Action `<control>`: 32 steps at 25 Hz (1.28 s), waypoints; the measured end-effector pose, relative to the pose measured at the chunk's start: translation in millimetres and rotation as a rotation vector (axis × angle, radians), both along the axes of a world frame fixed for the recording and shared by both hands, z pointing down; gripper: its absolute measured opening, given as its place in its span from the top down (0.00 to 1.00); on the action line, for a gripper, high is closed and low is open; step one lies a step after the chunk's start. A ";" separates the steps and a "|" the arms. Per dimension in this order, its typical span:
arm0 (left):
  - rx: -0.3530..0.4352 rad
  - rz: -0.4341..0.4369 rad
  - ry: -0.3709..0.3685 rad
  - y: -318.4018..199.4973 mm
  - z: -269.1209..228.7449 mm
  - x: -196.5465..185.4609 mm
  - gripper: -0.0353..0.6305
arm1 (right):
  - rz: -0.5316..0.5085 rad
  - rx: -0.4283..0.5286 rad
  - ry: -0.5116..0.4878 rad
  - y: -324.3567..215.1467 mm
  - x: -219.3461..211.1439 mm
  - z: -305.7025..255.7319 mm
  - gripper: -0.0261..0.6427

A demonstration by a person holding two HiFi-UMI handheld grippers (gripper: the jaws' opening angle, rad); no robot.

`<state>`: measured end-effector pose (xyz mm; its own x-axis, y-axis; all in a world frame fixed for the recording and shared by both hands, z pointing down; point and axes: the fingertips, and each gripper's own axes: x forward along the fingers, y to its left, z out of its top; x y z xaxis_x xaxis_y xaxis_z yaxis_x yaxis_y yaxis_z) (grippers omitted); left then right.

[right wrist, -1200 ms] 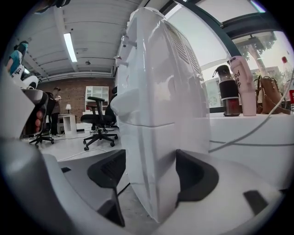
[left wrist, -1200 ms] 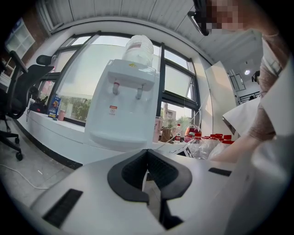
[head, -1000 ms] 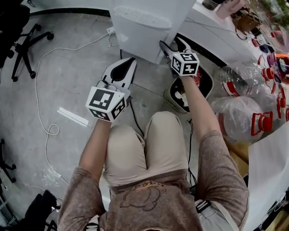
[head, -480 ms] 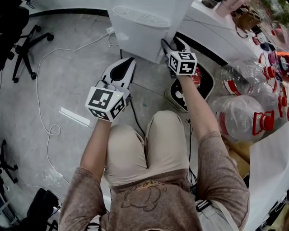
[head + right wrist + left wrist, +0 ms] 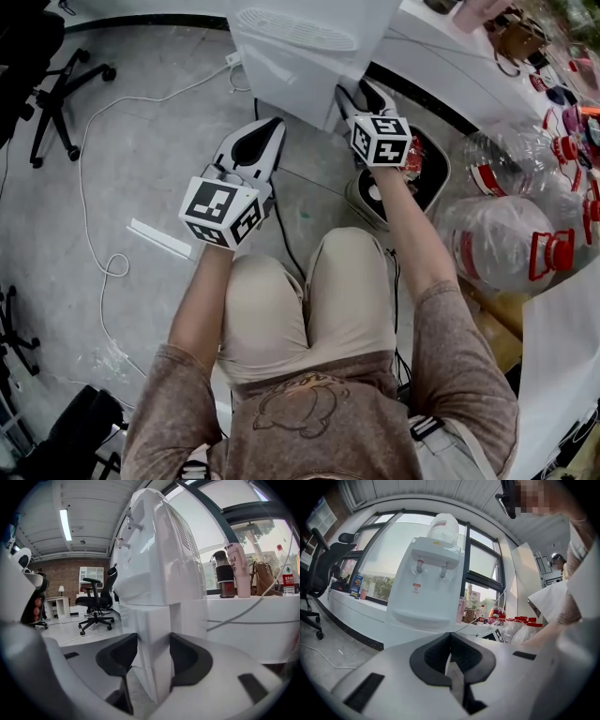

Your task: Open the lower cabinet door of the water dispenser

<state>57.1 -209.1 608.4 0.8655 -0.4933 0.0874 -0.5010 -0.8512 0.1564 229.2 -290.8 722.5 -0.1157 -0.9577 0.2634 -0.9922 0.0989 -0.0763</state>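
Observation:
The white water dispenser (image 5: 300, 47) stands on the floor ahead of my knees, and in the left gripper view the water dispenser (image 5: 426, 588) shows its two taps and bottle. My right gripper (image 5: 361, 91) is at the dispenser's near right corner. In the right gripper view the lower cabinet door (image 5: 150, 639) has its vertical edge between the black pads (image 5: 185, 658) of my right gripper (image 5: 153, 656). The jaws have just been closing, and both pads touch that edge. My left gripper (image 5: 274, 125) hangs shut and empty, short of the dispenser's front; in its own view the left gripper (image 5: 450, 634) has its tips meeting.
Large water bottles with red caps (image 5: 506, 234) lie on the floor at the right. A round black-and-white device (image 5: 394, 192) sits under my right forearm. A white cable (image 5: 94, 216), a white strip (image 5: 159, 239) and an office chair (image 5: 56, 94) are at the left.
My right gripper's jaws have narrowed onto the dispenser's corner edge and the gripper has crept slightly toward it. The left gripper has stayed where it was.

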 end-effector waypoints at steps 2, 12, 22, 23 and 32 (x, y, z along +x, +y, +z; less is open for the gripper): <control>-0.002 -0.003 0.002 0.4 0.7 -0.4 0.92 | -0.010 0.004 0.005 4.3 -4.6 -0.4 0.67; -0.003 -0.028 0.005 2.3 0.4 -5.3 0.92 | -0.085 0.009 0.033 25.3 -26.3 2.0 0.70; -0.008 -0.065 0.014 -0.9 -4.4 -18.2 0.92 | -0.174 0.009 0.047 46.1 -56.1 0.8 0.71; -0.010 -0.069 0.016 -1.3 -4.6 -19.9 0.92 | -0.187 0.008 0.051 48.0 -60.1 0.7 0.71; -0.021 -0.080 0.008 -3.8 -0.3 -30.5 0.92 | -0.327 0.000 0.053 65.0 -96.7 -1.4 0.82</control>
<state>26.6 -212.8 608.1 0.8240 -0.5591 0.0915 -0.5659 -0.8049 0.1784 132.5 -225.8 721.1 -0.4037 -0.8718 0.2773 -0.9102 0.4133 -0.0258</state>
